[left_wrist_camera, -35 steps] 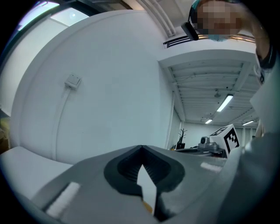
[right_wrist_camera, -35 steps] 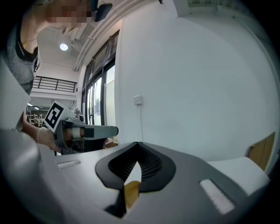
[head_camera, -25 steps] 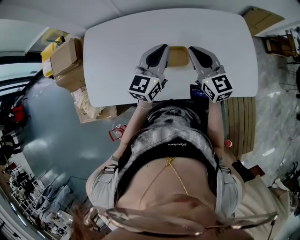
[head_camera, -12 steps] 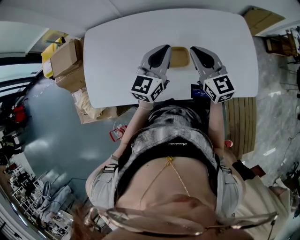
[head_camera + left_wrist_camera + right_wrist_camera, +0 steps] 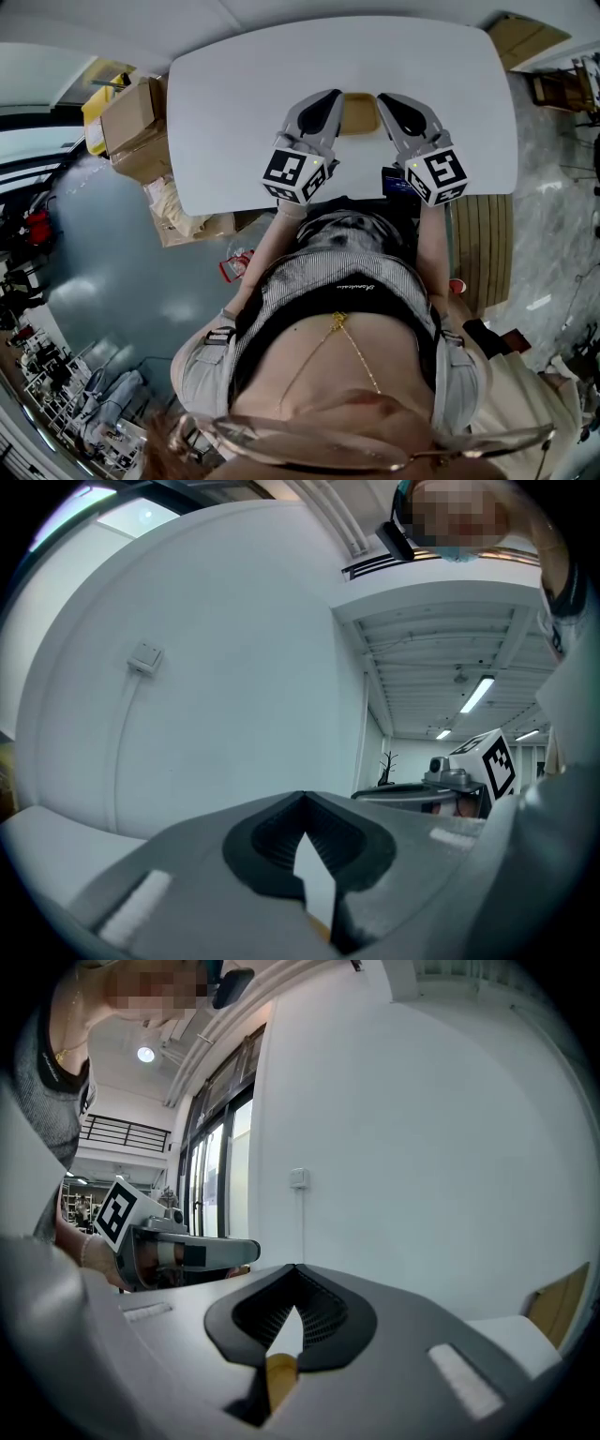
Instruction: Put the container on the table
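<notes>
Between the tips of the two tools sits the tan container [image 5: 360, 114], over the white table [image 5: 234, 103]; whether it already rests on the surface cannot be told from above. The left gripper [image 5: 323, 101] is clamped on one side rim, with a tan sliver showing deep between its jaws. The right gripper [image 5: 389, 99] is closed the same way on the opposite rim. Over the last second the pair has barely drifted, and the container has stayed between them. That stillness suggests the set-down is nearly complete, with only letting go left.
</notes>
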A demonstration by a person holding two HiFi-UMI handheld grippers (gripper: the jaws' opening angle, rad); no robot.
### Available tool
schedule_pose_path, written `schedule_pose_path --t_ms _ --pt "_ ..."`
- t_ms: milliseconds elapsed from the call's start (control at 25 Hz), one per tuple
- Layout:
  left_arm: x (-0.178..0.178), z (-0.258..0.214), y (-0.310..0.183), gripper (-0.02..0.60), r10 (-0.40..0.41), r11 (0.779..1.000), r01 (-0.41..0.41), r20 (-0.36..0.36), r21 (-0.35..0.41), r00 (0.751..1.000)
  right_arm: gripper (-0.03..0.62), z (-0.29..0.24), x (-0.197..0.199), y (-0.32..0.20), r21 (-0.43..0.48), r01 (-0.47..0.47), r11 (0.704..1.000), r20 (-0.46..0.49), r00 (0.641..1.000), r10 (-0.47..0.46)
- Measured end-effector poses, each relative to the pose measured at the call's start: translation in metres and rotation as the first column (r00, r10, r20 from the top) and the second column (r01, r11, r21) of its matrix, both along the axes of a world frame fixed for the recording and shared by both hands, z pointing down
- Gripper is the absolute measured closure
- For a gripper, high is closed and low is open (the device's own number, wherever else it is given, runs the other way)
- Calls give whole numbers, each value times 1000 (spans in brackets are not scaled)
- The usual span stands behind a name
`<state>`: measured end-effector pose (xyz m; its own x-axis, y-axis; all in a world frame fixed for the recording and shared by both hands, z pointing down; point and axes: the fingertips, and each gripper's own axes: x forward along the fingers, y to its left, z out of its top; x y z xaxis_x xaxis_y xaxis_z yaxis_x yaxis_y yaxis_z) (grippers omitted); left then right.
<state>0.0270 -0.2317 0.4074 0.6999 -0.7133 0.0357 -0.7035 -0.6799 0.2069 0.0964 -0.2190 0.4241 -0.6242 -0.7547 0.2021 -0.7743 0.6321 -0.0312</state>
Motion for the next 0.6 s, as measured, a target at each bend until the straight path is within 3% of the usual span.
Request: schedule_pose_path --t_ms 600 --pt "-4 6 -9 581 -2 1000 2 3 -17 1000 569 7 -5 -7 -23 9 1000 -16 1000 -9"
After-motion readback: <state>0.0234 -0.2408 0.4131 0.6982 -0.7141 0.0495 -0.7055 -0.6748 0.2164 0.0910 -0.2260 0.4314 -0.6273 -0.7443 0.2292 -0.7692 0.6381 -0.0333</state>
